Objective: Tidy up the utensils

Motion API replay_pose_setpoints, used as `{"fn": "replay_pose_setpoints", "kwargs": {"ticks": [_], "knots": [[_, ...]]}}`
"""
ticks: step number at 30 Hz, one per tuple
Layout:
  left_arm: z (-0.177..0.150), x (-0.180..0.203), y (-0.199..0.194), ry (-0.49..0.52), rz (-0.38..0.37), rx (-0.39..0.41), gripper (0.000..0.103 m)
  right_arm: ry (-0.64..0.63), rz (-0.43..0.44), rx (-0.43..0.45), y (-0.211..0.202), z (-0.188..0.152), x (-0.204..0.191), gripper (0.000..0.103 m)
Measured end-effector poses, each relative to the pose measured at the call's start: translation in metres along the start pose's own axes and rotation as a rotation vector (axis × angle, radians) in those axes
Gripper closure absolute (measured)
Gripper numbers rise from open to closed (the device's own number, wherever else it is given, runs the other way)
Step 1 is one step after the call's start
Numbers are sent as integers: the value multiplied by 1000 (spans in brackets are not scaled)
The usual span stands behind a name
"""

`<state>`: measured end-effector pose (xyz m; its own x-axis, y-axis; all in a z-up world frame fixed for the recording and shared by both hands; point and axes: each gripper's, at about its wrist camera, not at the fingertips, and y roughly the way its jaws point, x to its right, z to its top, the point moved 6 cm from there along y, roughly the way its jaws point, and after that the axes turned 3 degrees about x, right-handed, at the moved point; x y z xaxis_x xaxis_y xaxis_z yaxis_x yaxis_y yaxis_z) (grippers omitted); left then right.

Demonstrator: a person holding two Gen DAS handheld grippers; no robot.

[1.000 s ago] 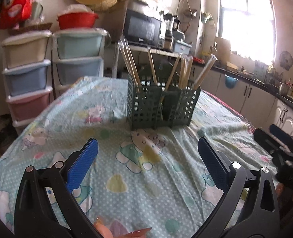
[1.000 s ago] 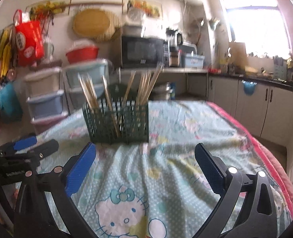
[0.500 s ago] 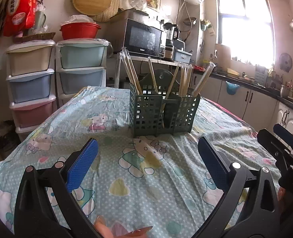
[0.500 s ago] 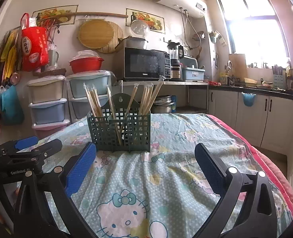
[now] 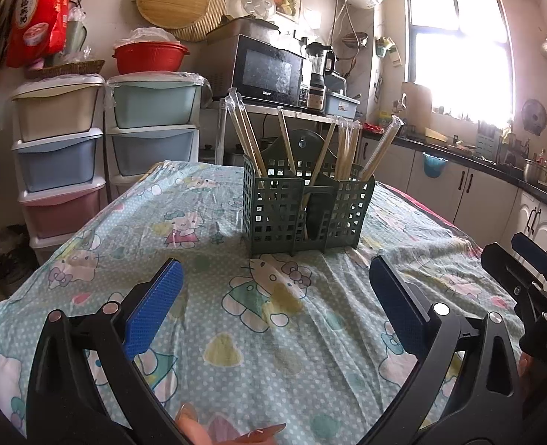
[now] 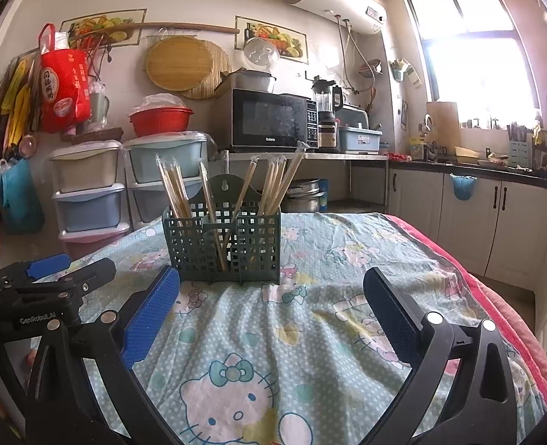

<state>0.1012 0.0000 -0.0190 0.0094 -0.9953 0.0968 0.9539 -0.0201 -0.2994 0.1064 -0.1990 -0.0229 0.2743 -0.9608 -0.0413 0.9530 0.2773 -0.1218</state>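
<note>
Left wrist view: the left gripper hangs with jaws apart over the cloth; the caddy with chopsticks stands ahead, path clear.

Right wrist view: the right gripper is also spread; the caddy sits ahead-left, microwave behind.

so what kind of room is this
Most likely a home kitchen: a microwave on a shelf, a counter with cabinets under the window, and a green utensil caddy holding chopsticks on the cloth-covered table.
</note>
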Motion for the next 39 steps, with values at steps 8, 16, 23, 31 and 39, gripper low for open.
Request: {"fn": "replay_pose_setpoints", "kwargs": {"ticks": [8,16,23,31,39], "knots": [[0,-1,1,0,0,1,10,0,-1,2,-2,0,-1,6],[0,-1,-1,0,-1,1,10,-3,0,3,-2,0,-2,6],[0,-1,0,0,-1,2,10,-1,-2,3,-3,1,-2,6],[0,-1,0,1,-1,2,10,0,-1,4,-3,1,-2,6],[0,-1,0,0,0,3,10,0,-2,4,-3,1,-2,6]]}}
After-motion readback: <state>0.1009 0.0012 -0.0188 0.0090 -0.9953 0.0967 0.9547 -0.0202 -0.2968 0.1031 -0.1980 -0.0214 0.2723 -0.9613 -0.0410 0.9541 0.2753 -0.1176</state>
